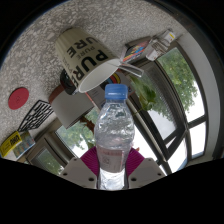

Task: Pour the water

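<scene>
Water filled one clear plastic bottle (pixel 115 140) with a blue cap (pixel 116 92), which stood upright between the two fingers of the gripper (pixel 113 172), both pink pads (pixel 92 160) pressing its lower sides in a pinch. Just beyond the cap lay one white paper cup (pixel 82 58) printed with dark letters, tilted on a speckled grey surface (pixel 40 60). Farther off sat one red round object (pixel 18 98), one black mesh item (pixel 37 115), and windows (pixel 175 85) showing green trees.
</scene>
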`<control>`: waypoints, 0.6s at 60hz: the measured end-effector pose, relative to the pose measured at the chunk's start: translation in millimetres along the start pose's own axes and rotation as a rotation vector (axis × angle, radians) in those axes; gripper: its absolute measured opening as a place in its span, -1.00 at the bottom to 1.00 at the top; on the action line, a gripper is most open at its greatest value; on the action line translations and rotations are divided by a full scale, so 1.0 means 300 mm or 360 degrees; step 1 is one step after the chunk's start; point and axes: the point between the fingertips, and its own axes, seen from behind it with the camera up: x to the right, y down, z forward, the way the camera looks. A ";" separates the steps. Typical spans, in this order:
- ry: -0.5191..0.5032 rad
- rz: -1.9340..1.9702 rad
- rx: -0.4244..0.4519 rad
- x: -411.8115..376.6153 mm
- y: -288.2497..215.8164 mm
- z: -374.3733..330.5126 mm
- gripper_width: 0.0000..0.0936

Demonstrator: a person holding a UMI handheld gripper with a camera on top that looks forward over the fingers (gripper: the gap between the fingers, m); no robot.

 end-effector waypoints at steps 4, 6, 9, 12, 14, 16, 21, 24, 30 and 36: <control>-0.0056 -0.0046 0.0015 -0.029 -0.046 0.014 -0.35; -0.0074 -0.0043 0.0006 -0.039 -0.050 0.016 -0.34; -0.0093 -0.0010 -0.0019 -0.052 -0.037 0.015 -0.34; -0.0104 0.0016 -0.0037 -0.051 -0.025 0.023 -0.34; -0.0095 0.0040 -0.0049 -0.040 -0.012 0.024 -0.34; -0.0077 0.0066 -0.0047 -0.020 -0.001 0.023 -0.35; -0.0007 0.0229 -0.0068 0.054 0.054 0.023 -0.35; 0.0036 0.0482 -0.0096 0.103 0.103 0.011 -0.35; 0.0123 0.1166 -0.0194 0.236 0.254 -0.022 -0.35; 0.0219 0.1966 -0.0343 0.319 0.426 -0.095 -0.35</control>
